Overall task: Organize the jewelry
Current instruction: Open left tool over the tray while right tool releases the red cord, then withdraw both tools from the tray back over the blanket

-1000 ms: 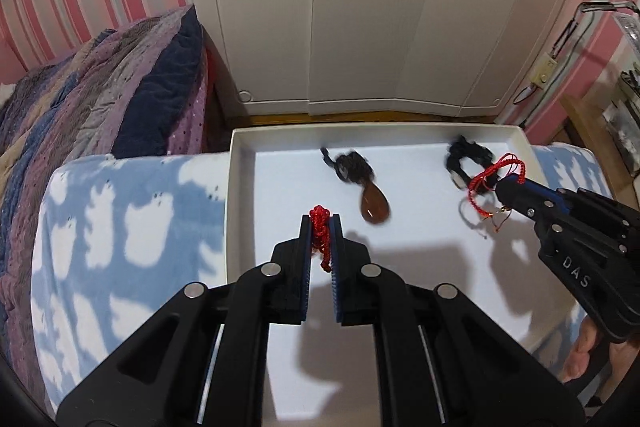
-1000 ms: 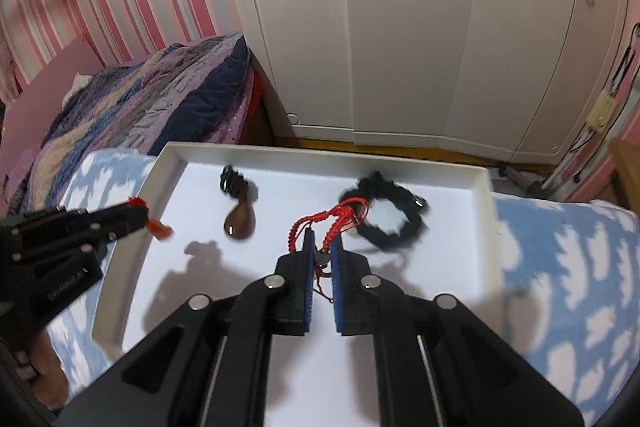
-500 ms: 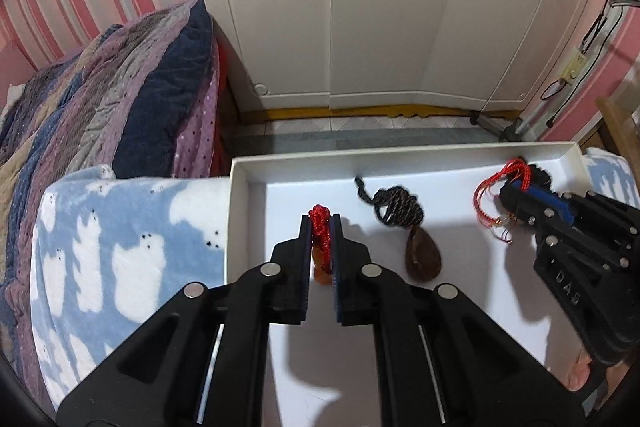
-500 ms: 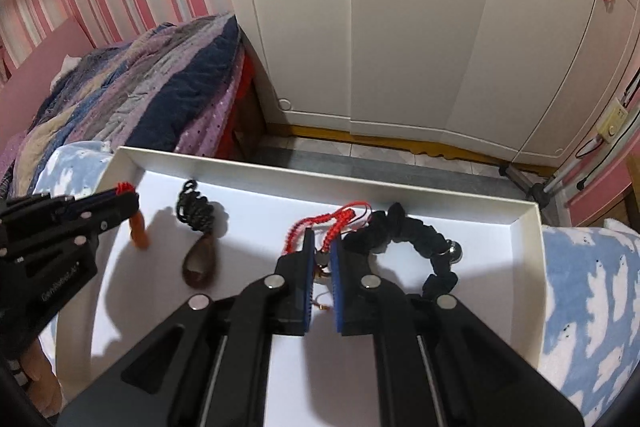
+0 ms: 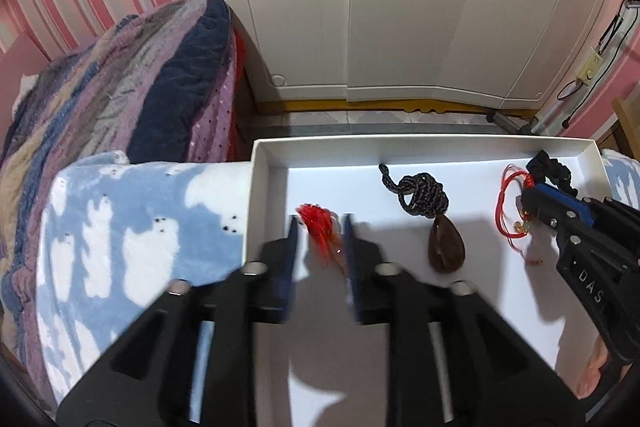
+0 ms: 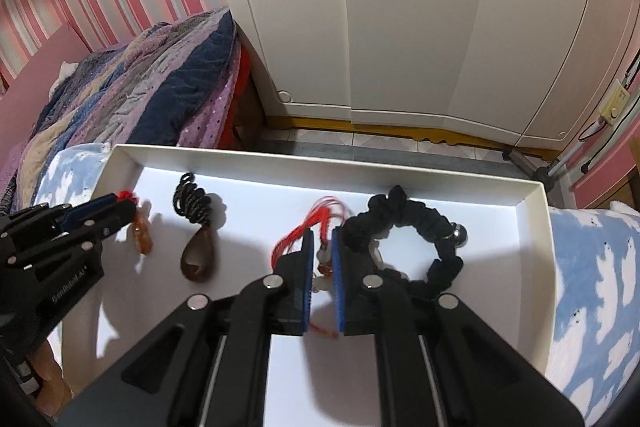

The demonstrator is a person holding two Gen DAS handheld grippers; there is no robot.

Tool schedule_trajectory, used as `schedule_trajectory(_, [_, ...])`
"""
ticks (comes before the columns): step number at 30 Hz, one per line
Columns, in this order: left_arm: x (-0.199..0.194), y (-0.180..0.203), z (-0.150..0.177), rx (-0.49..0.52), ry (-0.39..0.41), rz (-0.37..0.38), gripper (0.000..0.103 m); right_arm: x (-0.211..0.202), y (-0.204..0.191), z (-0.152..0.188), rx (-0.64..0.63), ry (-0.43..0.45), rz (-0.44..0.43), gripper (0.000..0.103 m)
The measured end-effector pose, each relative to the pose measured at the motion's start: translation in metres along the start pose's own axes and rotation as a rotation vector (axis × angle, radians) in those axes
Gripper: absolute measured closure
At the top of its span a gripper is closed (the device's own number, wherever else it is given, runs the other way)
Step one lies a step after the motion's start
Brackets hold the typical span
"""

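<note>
A white tray point(image 5: 269, 151) point(image 6: 248, 157) lies on the cloud-print blanket. My left gripper point(image 5: 319, 223) point(image 6: 130, 205) is over its left end, jaws parted, with a red-corded amber pendant point(image 5: 322, 233) point(image 6: 141, 233) loose between them. My right gripper point(image 6: 322, 241) point(image 5: 528, 193) is at the tray's right, jaws a little apart around a red string bracelet point(image 6: 308, 227) point(image 5: 505, 203). A brown teardrop pendant on black cord point(image 5: 445, 247) point(image 6: 197, 259) lies in the middle. A black scrunchie point(image 6: 420, 227) point(image 5: 554, 165) lies at the right.
A striped purple quilt point(image 5: 120, 83) is piled to the left. White wardrobe doors point(image 5: 400, 3) stand behind the tray, across a strip of floor. The blue cloud blanket point(image 5: 132, 227) point(image 6: 592, 267) lies on both sides of the tray.
Both grippers have moved toward the tray's far part and lowered. Both sets of jaws have parted, the left widely, loosening the amber pendant and the red bracelet.
</note>
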State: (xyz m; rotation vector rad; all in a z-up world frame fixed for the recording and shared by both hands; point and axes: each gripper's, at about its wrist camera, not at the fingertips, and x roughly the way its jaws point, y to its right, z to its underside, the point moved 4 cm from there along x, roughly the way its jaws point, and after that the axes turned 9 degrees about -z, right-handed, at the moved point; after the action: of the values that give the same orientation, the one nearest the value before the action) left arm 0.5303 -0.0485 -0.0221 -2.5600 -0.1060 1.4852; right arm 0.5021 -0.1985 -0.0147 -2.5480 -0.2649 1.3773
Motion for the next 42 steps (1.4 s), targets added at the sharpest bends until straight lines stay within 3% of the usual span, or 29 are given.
schedule_trajectory(2, [-0.012,0.005,-0.004,-0.006,0.025,-0.012,0.053,-0.008,0.0,0.0,0.005,0.009,-0.009,0.063])
schedule_trajectory(5, [-0.035,0.001,-0.004,-0.019,0.048,0.005,0.048,-0.033,0.004,-0.003,-0.001,0.052,0.009,0.058])
schedule_trajectory(7, [-0.05,-0.007,0.0,-0.028,0.059,0.016,0.037,-0.05,0.008,-0.002,0.004,0.066,0.009,0.054])
schedule_trajectory(9, [-0.072,-0.018,0.007,-0.044,0.098,0.008,0.011,-0.073,0.014,0.002,0.009,0.089,0.033,0.041])
schedule_trajectory(10, [-0.08,-0.02,0.009,-0.047,0.116,0.006,0.009,-0.083,0.017,0.004,0.01,0.099,0.046,0.035])
schedule_trajectory(12, [-0.098,-0.029,0.019,-0.045,0.149,-0.006,0.003,-0.11,0.023,0.015,0.007,0.123,0.085,0.03])
schedule_trajectory(14, [-0.112,-0.039,0.031,-0.054,0.153,-0.007,0.003,-0.139,0.03,0.031,-0.001,0.135,0.135,0.018])
schedule_trajectory(16, [-0.123,-0.049,0.045,-0.063,0.148,0.006,0.003,-0.161,0.035,0.043,0.004,0.141,0.157,0.013])
schedule_trajectory(21, [-0.156,-0.058,0.089,-0.068,0.157,0.044,0.003,-0.219,0.044,0.088,0.035,0.152,0.104,0.011])
schedule_trajectory(31, [-0.211,-0.069,0.163,-0.046,0.181,0.096,0.003,-0.301,0.069,0.166,0.064,0.21,0.182,0.008])
schedule_trajectory(36, [-0.23,-0.065,0.193,-0.015,0.201,0.1,0.003,-0.323,0.076,0.191,0.099,0.24,0.191,0.008])
schedule_trajectory(42, [-0.243,-0.063,0.224,0.013,0.224,0.079,0.003,-0.33,0.07,0.218,0.086,0.244,0.302,0.008])
